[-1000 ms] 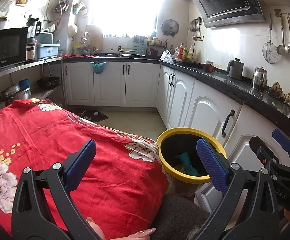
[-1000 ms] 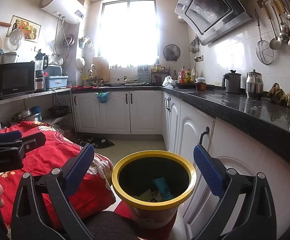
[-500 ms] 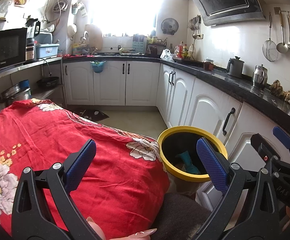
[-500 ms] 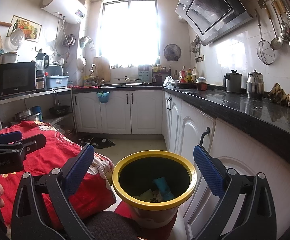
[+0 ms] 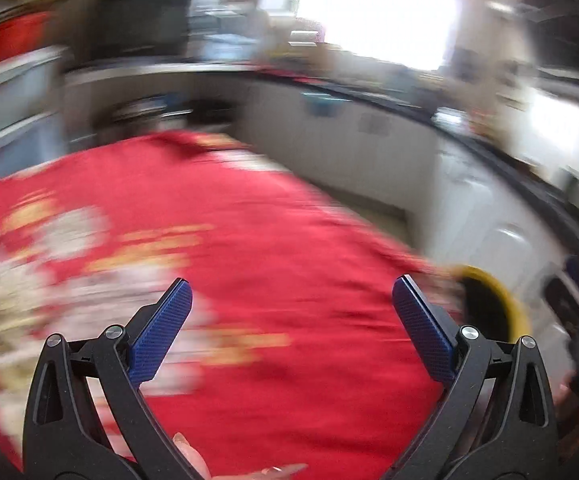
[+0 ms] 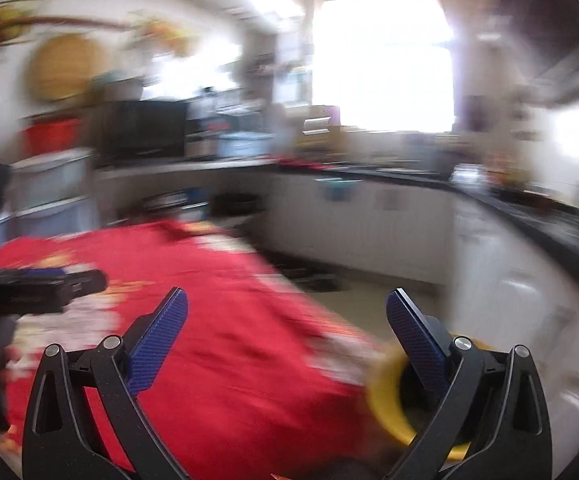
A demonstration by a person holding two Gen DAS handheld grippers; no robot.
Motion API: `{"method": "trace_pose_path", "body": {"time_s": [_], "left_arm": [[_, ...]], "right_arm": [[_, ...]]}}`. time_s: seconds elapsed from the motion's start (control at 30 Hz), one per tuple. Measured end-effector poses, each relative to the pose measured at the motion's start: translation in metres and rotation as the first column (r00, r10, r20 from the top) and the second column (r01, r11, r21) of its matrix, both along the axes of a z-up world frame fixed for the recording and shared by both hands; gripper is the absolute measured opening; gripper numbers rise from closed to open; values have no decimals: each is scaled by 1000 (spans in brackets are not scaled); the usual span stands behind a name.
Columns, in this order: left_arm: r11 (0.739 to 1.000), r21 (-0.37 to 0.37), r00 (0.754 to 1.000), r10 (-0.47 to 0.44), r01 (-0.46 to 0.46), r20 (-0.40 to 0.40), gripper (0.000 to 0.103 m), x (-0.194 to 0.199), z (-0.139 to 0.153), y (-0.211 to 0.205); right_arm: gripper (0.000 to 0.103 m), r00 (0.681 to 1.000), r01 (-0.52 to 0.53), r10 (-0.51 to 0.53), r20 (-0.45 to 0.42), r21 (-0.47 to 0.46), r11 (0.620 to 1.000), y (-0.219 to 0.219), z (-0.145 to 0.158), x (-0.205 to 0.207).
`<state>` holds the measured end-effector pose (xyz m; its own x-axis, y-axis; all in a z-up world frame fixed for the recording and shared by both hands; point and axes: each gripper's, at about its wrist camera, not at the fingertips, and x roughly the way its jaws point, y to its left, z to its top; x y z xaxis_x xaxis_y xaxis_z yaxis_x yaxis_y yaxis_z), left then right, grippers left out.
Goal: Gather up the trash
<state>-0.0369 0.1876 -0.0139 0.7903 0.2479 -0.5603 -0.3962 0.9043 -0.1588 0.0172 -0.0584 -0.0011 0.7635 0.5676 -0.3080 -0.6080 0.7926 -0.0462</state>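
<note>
Both views are smeared by motion. My left gripper [image 5: 291, 292] is open with nothing between its blue pads, hanging over the red flowered cloth [image 5: 249, 260]. The yellow-rimmed bin [image 5: 497, 304] shows at the cloth's right edge in the left wrist view. My right gripper [image 6: 287, 304] is also open and holds nothing; the same bin [image 6: 385, 396] sits low at the right behind its right finger, and the red cloth [image 6: 217, 320] fills the lower left. The left gripper [image 6: 41, 284] shows as a dark bar at the left edge. I cannot make out any trash on the cloth.
White cabinets [image 6: 369, 216] under a black countertop [image 6: 549, 232] run along the back and right. A microwave [image 6: 145, 128] sits on shelves at the left. A bright window [image 6: 381, 60] is at the back. A strip of floor [image 6: 369, 304] lies between cloth and cabinets.
Both grippers have swung quickly to the left, away from the bin and toward the red cloth. The bin has slid to the right edge of each view. Both stay open.
</note>
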Motion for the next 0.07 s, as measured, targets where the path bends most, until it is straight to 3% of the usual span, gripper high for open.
{"method": "trace_pose_path", "body": {"time_s": [0.03, 0.07], "left_arm": [[994, 13, 993, 111, -111, -28, 92, -17, -5, 31], [972, 26, 969, 235, -234, -71, 92, -37, -12, 65]], "right_arm": [[97, 996, -89, 88, -28, -30, 996, 32, -2, -1], [97, 971, -230, 225, -78, -60, 971, 78, -7, -7]]}}
